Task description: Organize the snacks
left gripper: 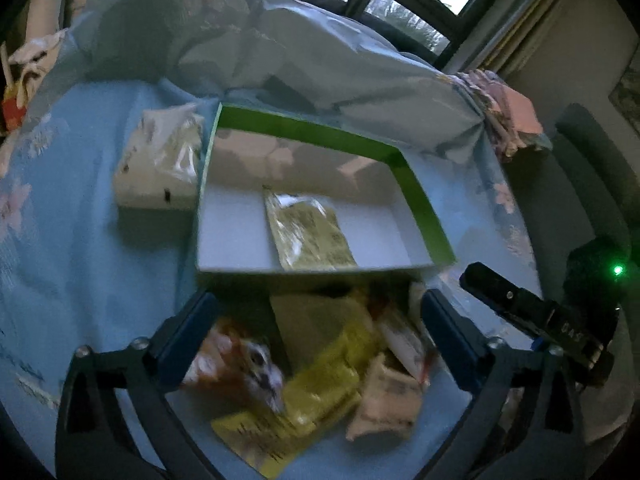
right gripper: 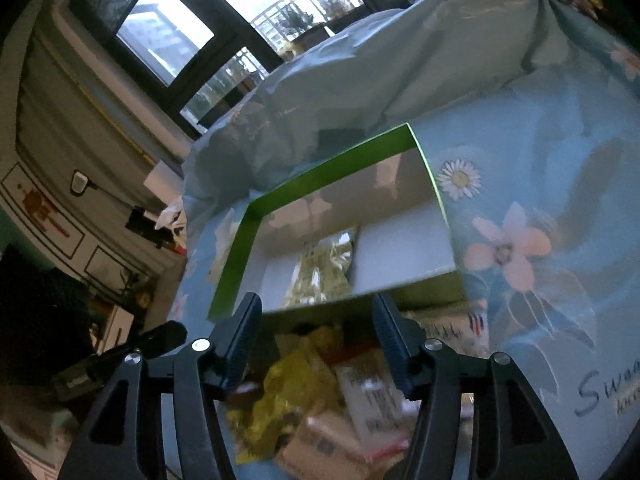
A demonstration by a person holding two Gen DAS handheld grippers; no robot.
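Blue floral bed sheet point(left gripper: 80, 240), green-rimmed white box point(left gripper: 424, 200) mostly bare around one yellow-green packet point(left gripper: 310, 234), white packet point(left gripper: 160, 160) outside its left wall, blurred snack heap point(left gripper: 320, 380) at its near edge, left tongs point(left gripper: 320, 344) wide above the heap, right tongs point(right gripper: 318, 344) wide, empty.

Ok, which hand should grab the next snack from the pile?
Left, probably. The left gripper is open right above the snack pile by the box. The right gripper is open too, but narrower.
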